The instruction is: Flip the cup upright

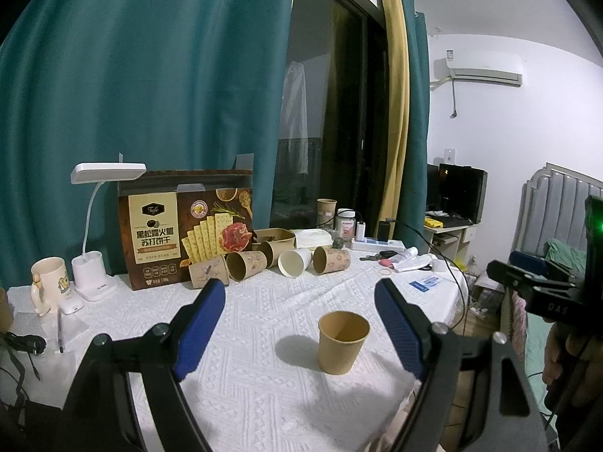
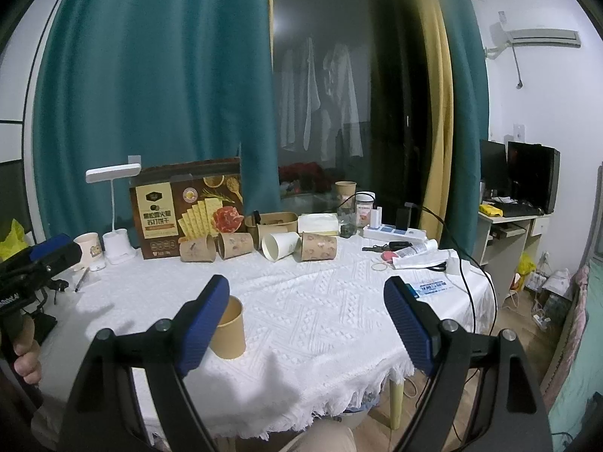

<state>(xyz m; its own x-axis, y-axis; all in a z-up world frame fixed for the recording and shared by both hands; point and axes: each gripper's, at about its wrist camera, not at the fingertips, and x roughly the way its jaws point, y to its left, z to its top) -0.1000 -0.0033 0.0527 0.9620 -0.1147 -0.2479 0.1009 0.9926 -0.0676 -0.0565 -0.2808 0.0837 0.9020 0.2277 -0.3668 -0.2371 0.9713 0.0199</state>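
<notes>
Stands upright on the white tablecloth [image 1: 264, 339]: plain brown paper cup [image 1: 342, 342], mouth up, apparently empty inside, near the front edge and just ahead of the left gripper [image 1: 301, 297], slightly toward its right finger, touching neither. Spread wide, those blue-padded fingers, holding nothing. Likewise wide and empty, the right gripper [image 2: 307, 297], with the cup [image 2: 228, 329] partly hidden behind its left finger [image 2: 203, 324] and outside the gap. At the back, leaning against the teal curtain [image 1: 150, 94]: cracker box [image 1: 188, 226] marked "Tafe", with large Chinese characters and pictured crackers and ham. In front of the box, a row of printed paper cups [image 1: 245, 265] lying on their sides, one white cup [image 1: 294, 261] among them, mouths toward the camera, nothing visible inside. Behind, a brown paper bowl [image 1: 275, 236], contents unclear, and a labelled jar [image 1: 346, 224], writing too small to read. At far left, a cream mug [image 1: 51, 280] beside a white desk lamp [image 1: 98, 226].
</notes>
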